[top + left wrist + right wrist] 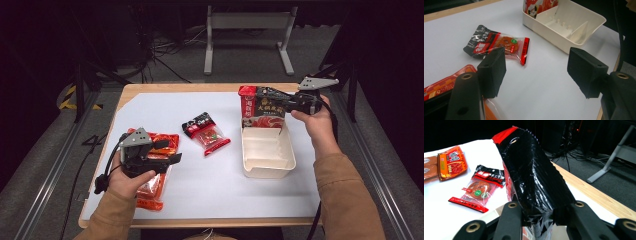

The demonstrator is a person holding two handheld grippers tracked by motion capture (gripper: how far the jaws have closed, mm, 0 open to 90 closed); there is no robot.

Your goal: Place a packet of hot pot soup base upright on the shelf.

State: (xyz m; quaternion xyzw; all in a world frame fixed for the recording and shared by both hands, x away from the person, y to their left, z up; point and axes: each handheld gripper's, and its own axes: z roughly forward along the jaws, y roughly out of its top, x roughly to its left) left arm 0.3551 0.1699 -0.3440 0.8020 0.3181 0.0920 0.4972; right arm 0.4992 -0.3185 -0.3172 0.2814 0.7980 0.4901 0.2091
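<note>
The right hand-held gripper [267, 95] is clamped on a tall black-and-red snack bag [261, 107], jaws pinching its upper part from the side. The bag stands upright at the far end of the white divided tray [270, 167], its bottom edge at or just inside the tray's far wall (can't tell which from the high view). In the right gripper view the crinkled black back of the bag [534, 177] rises between the jaws, red top strip uppermost.

The tray sits toward the right side of the tabletop [220, 185], near its right edge, compartments nearer the person bare. Left of the tray, w/ open white surface between, lies a small black-and-red packet [206, 132]. Further left of the tray, near the tabletop's left edge, lie flat orange-red packets [155, 187]; the left hand-held gripper [172, 152] hovers over them, jaws apart w/ nothing between. Open room stretches from tray to the front edge.
</note>
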